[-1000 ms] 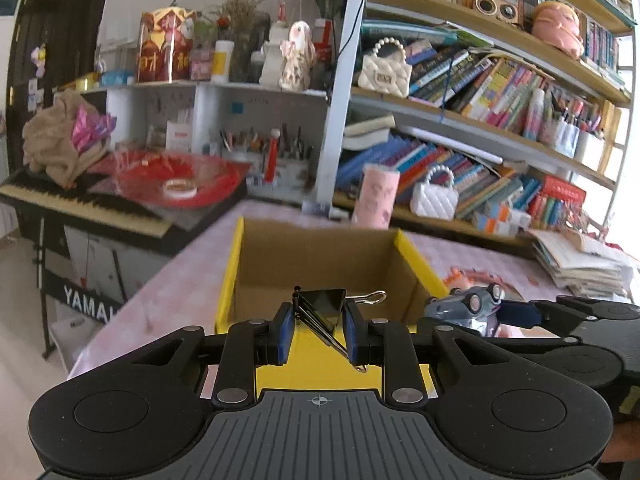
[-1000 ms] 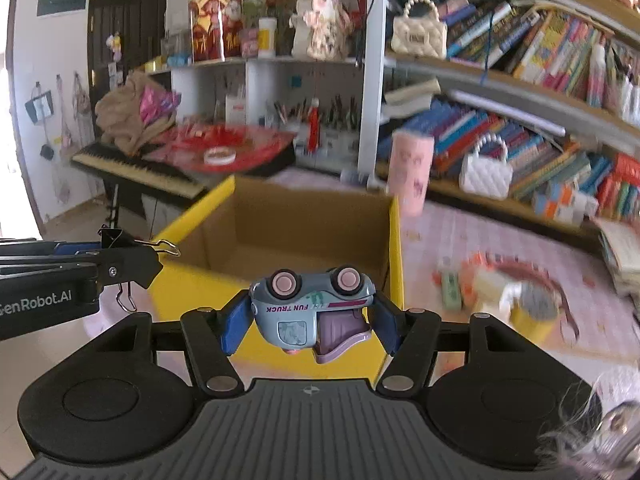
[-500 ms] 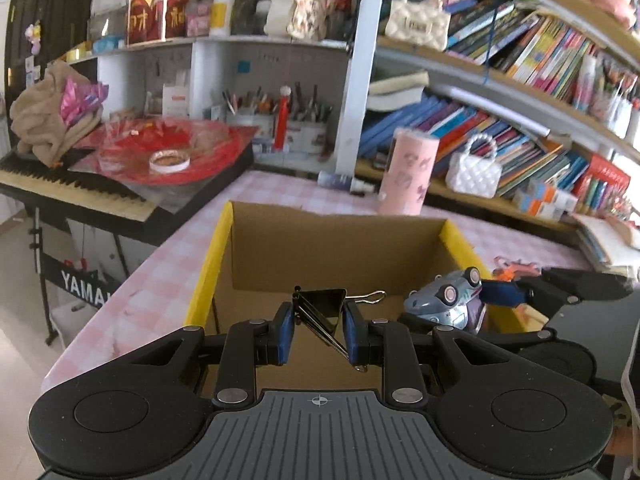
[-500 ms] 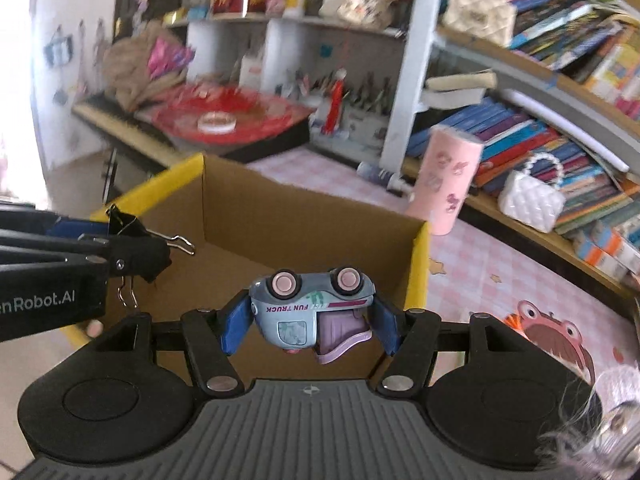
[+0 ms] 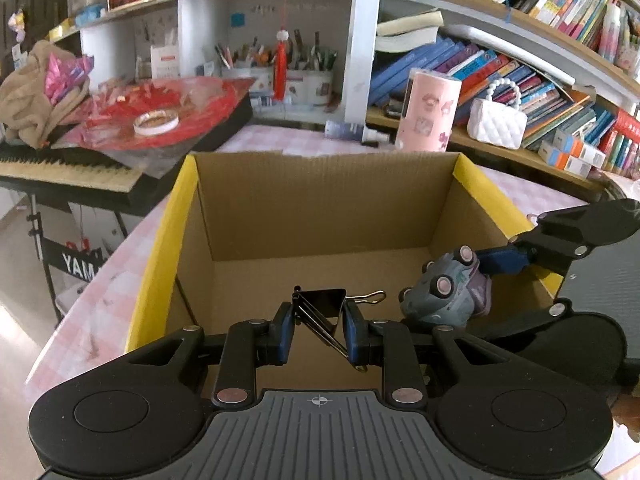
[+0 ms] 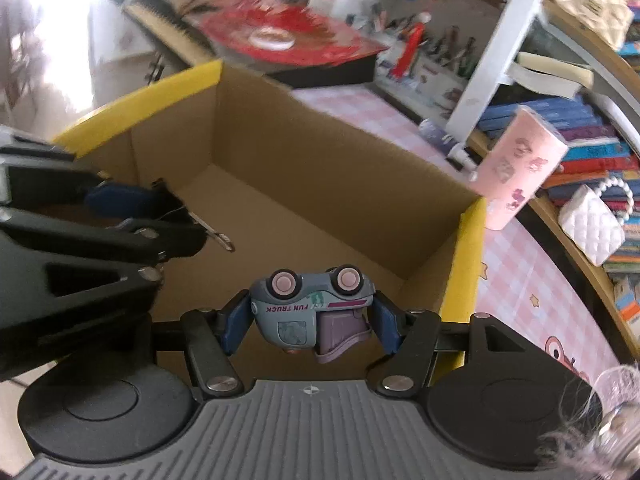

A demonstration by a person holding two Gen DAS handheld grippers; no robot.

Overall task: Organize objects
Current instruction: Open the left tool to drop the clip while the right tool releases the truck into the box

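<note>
An open cardboard box (image 5: 320, 208) with yellow flaps stands on the pink checked table; its inside shows bare in both views (image 6: 304, 184). My left gripper (image 5: 320, 334) is shut on a black binder clip (image 5: 322, 304) and holds it above the box's near left part. My right gripper (image 6: 310, 320) is shut on a small grey-blue toy truck (image 6: 310, 304), held upside down, wheels up, over the box's near right part. The truck also shows in the left wrist view (image 5: 444, 292), and the clip in the right wrist view (image 6: 172, 204).
A pink cylinder cup (image 5: 428, 110) and a white quilted purse (image 5: 496, 122) stand behind the box by the bookshelf. A keyboard (image 5: 68, 172) with red wrapping and a tape roll (image 5: 156, 120) sits at the left. A cartoon sticker (image 6: 568, 356) lies on the table at the right.
Both grippers have moved forward and down from in front of the box to over its open inside, still holding the clip and the truck.
</note>
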